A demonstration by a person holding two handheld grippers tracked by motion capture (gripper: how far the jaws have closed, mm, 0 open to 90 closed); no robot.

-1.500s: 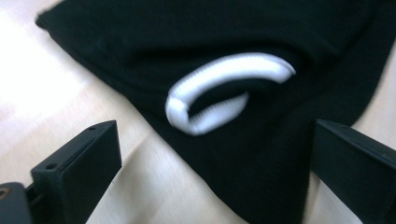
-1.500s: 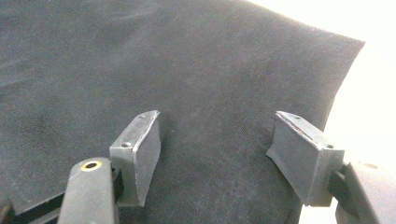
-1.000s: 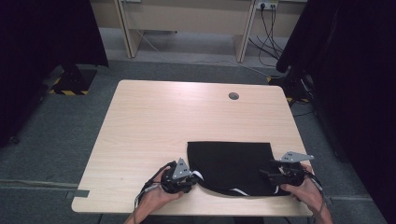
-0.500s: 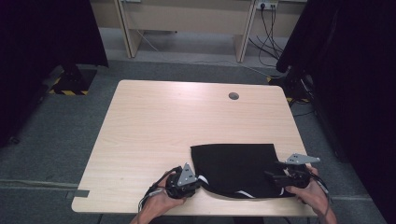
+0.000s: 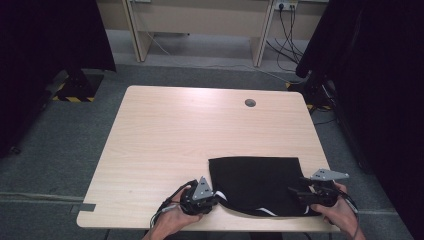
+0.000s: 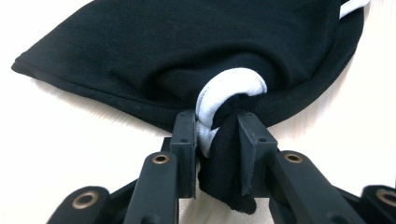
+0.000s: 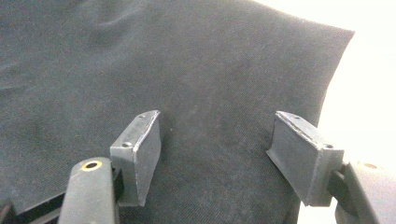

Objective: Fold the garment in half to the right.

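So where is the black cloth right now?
In the high view the black cloth lies on the table's near right corner, between the left gripper, whose fingers pinch its white-trimmed edge, and the right gripper.

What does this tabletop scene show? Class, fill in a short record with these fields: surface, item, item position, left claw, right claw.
surface: light wooden table with a round cable hole near its far edge
item: black garment with white trim
item position: lying flat at the near right part of the table
left claw: shut on a bunched fold of the garment and its white trim; jaws have just been closing
right claw: jaws open over the flat cloth, nothing pinched
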